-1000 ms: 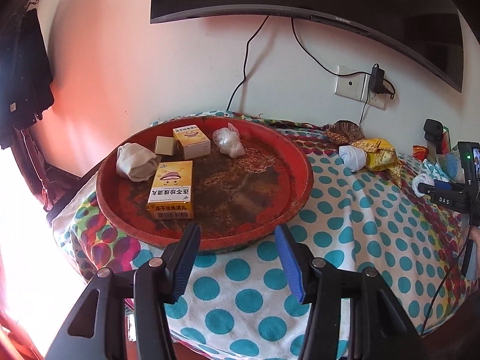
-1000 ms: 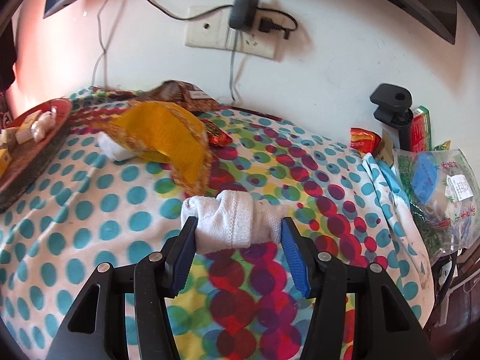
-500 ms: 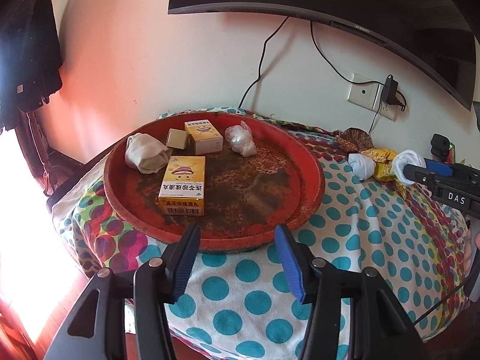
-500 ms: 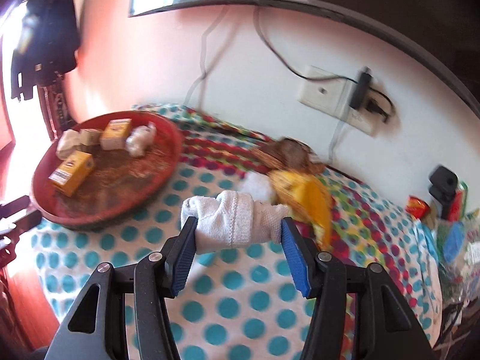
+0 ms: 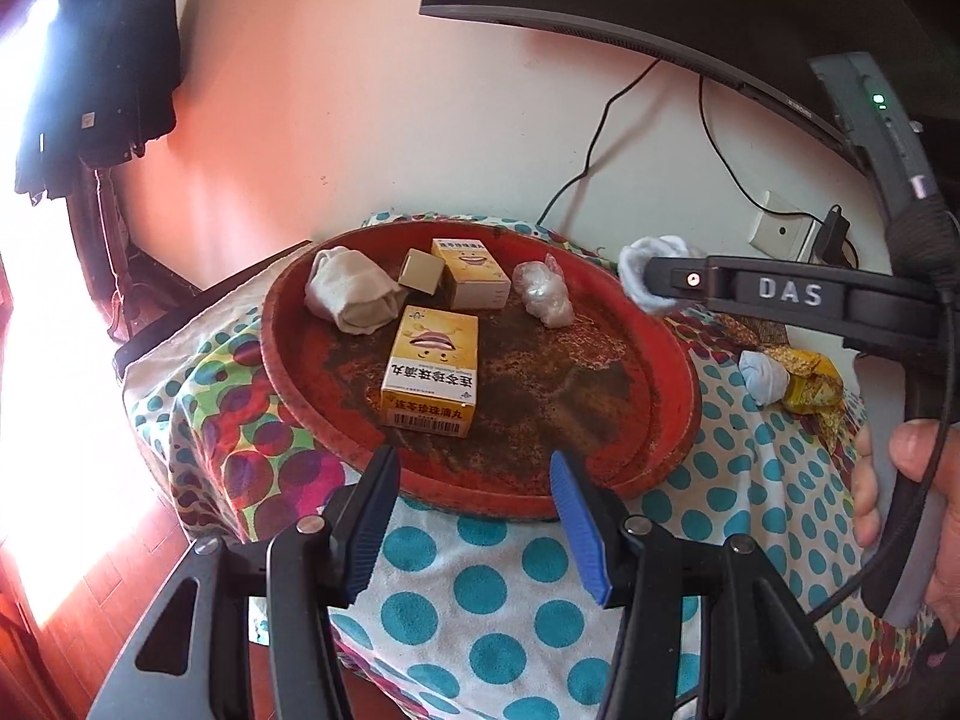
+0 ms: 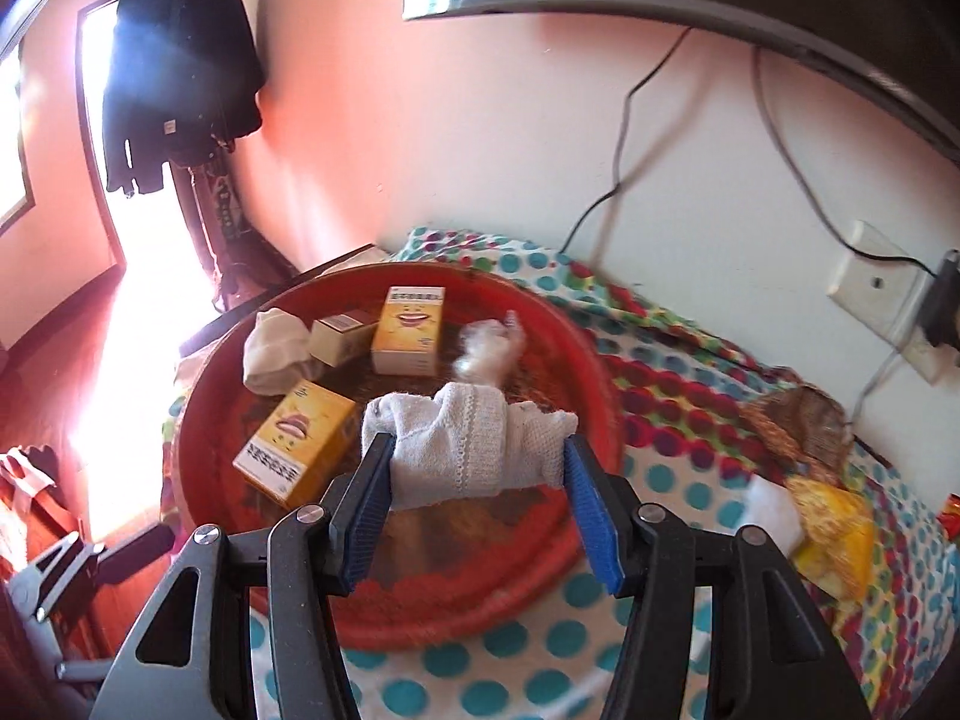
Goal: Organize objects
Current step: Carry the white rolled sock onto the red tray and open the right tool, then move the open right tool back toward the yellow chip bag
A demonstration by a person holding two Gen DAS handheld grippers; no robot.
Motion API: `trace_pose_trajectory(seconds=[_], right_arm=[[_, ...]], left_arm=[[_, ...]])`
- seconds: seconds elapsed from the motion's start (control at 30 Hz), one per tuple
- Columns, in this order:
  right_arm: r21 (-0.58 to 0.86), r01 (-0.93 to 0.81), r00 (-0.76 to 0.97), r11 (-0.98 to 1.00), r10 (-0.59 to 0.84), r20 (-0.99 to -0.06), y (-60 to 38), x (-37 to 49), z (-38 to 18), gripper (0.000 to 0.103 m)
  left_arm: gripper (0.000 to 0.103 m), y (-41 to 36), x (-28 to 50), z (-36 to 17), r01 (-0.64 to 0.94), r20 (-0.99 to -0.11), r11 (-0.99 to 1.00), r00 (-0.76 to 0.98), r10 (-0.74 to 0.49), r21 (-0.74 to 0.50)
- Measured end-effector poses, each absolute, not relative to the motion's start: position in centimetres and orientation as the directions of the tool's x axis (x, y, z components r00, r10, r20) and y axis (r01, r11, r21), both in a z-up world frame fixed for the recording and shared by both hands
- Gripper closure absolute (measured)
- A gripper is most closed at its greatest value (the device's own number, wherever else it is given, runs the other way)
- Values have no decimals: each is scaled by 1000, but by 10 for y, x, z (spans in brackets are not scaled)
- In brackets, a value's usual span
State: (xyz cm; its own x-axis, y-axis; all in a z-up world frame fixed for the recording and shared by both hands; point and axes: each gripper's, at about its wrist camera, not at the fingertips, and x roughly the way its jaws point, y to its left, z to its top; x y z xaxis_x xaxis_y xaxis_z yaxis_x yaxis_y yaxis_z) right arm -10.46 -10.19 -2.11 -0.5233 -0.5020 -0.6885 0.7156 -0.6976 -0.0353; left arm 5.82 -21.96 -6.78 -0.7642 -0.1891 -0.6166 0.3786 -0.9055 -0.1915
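A round red tray sits on the dotted tablecloth. It holds a beige rolled sock, a small tan box, two yellow boxes and a clear plastic bundle. My left gripper hangs open over the tray's near rim with nothing between its fingers. My right gripper is shut on a white rolled sock and holds it in the air above the tray. In the left wrist view that white sock shows at the tray's far right, ahead of the black tool marked DAS.
Right of the tray lie another white roll and a crumpled yellow packet. A wall socket with cables and a dark screen are behind. A person's hand grips the right tool. The table's edge drops off at the left.
My right gripper has carried the white sock leftwards from the cloth's right side to above the tray. The left gripper has shifted and rolled slightly and stays open.
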Motion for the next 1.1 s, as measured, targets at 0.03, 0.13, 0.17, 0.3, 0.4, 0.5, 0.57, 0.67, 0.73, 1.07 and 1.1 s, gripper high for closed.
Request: trace_pose_trajectory(seconds=[0.03, 0.13, 0.17, 0.3, 0.4, 0.5, 0.57, 0.67, 0.73, 1.07, 1.1], right_arm=[[-37, 721, -514, -692, -498, -698, -112, -108, -25, 49], [-63, 728, -500, -683, -466, -730, -136, -120, -40, 49], [-68, 731, -491, -679, -454, -743, -144, -124, -45, 49], [-95, 746, -461, -659, -408, -788, -173, -139, -70, 49], [-94, 746, -447, -659, -392, -804, -185, -146, -79, 49], [-90, 738, -441, -669, -377, -814, -195, -154, -87, 49], [-96, 737, -439, -669, -366, -821, -200, -157, -91, 49], [-116, 743, -439, -659, -349, -828, -205, -156, -98, 46], [-112, 744, -434, -659, -348, -831, -205, -157, -100, 39], [-146, 736, -489, -662, -369, -790, -193, -142, -85, 13], [-144, 735, -490, -663, -371, -789, -192, -141, -83, 13]], left_arm=[[50, -222, 59, -67, 392, -613, -899, -764, -200, -194], [49, -227, 63, -65, 428, -601, -882, -764, -236, -198], [49, -229, 64, -65, 436, -599, -877, -763, -243, -199], [49, -239, 66, -67, 477, -611, -851, -747, -262, -218], [49, -246, 66, -70, 500, -626, -836, -733, -267, -228], [49, -251, 67, -72, 521, -633, -820, -724, -276, -238], [49, -252, 68, -73, 525, -636, -817, -720, -278, -238], [49, -251, 67, -73, 524, -640, -820, -717, -277, -232], [49, -250, 66, -73, 519, -640, -824, -717, -276, -227], [49, -248, 64, -73, 520, -642, -827, -713, -283, -213], [49, -248, 65, -73, 518, -640, -829, -715, -283, -212]])
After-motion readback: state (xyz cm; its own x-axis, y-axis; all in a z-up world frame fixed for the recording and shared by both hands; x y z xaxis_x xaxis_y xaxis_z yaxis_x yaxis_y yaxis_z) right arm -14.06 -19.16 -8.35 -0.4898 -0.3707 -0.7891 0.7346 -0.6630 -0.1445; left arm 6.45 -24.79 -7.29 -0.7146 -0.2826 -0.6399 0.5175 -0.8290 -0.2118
